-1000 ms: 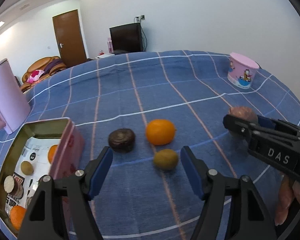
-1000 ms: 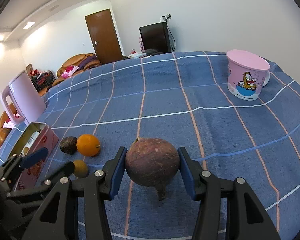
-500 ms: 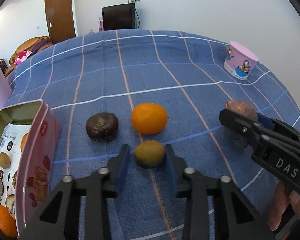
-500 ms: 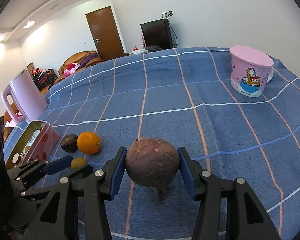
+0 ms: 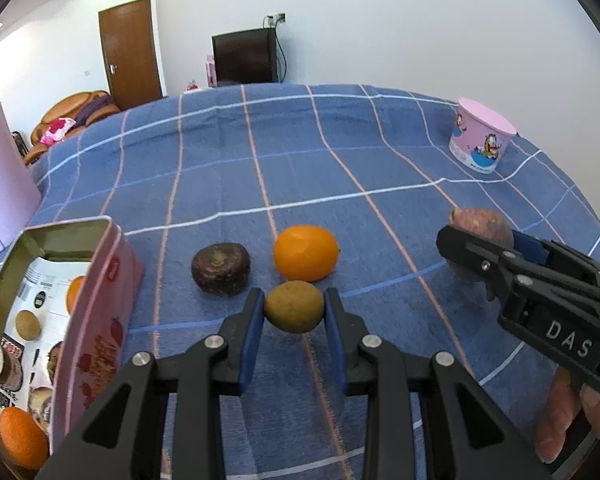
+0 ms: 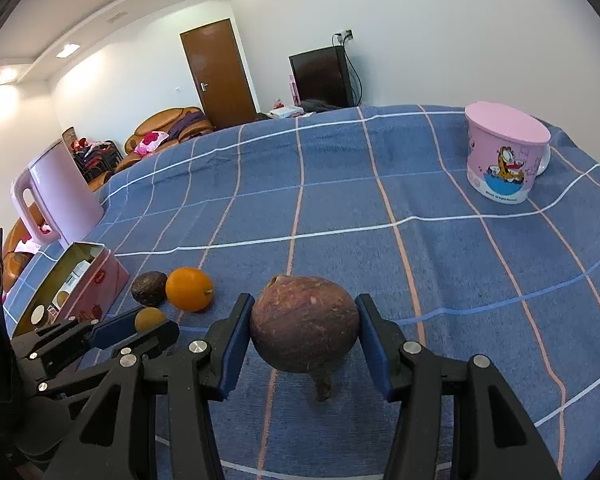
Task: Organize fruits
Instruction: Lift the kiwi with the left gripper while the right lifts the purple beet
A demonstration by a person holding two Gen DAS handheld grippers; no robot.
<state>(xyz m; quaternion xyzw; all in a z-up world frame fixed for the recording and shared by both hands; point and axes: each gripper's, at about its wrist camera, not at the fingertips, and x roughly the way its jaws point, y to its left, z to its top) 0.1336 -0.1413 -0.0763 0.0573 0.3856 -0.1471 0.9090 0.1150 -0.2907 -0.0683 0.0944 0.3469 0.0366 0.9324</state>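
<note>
Fruit sorting, partway through

We count several fruits already in the pink tin at the table's left edge. Two lie loose just beyond the left tongs: an orange and a dark brown fruit. Left tongs reach forward low over the cloth, pads closed against a small green-brown fruit; we cannot tell if it is lifted. Right tongs, level and well to the right, grip a reddish-purple root-like fruit. We judge four pieces remain to be binned.
</note>
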